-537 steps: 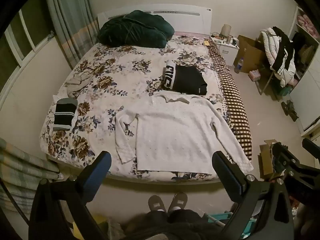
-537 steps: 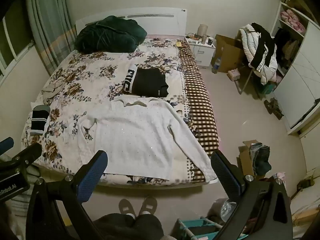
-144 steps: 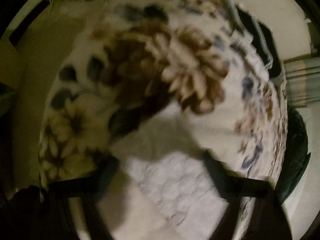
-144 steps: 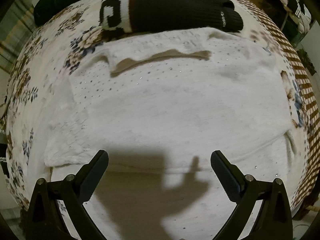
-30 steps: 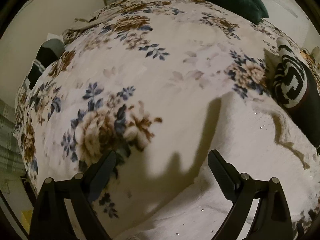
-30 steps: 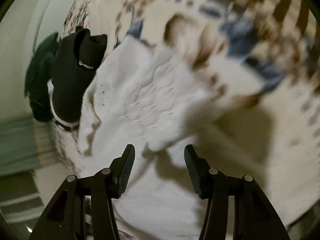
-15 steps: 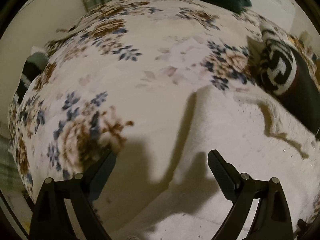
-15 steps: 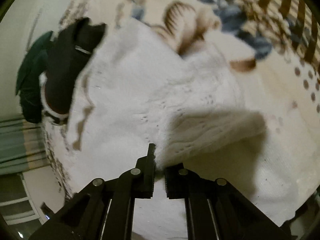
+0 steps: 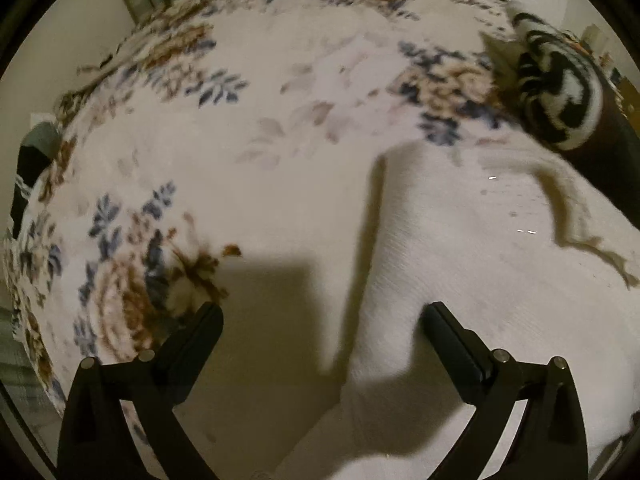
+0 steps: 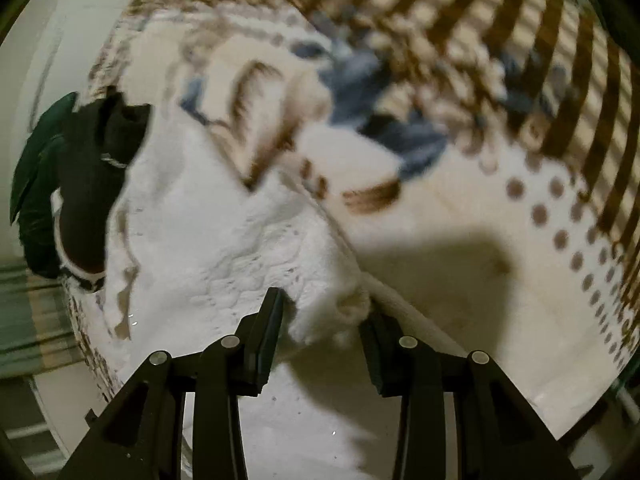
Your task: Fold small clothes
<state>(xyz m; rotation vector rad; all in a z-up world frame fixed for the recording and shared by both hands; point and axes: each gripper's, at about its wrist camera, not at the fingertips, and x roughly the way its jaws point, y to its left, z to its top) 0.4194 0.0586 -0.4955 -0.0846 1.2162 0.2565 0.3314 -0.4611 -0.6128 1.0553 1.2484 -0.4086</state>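
A white knit sweater (image 9: 472, 264) lies on the floral bedspread (image 9: 248, 128), with its left edge folded in. My left gripper (image 9: 322, 320) is open and empty, just above the sweater's left edge. In the right wrist view the sweater (image 10: 208, 248) has its sleeve folded over the body. My right gripper (image 10: 324, 316) is partly open, and a bunched fold of the sleeve sits between its fingers, loose.
A folded black garment with white lettering (image 9: 568, 108) lies beyond the sweater's collar; it also shows in the right wrist view (image 10: 92, 192). A dark green quilt (image 10: 36, 184) lies further back. The brown checked bed edge (image 10: 540, 60) is at the right.
My right gripper was shut on the sleeve half a second ago and has opened; the sleeve now lies across the body. My left gripper has drifted slightly right over the sweater's edge.
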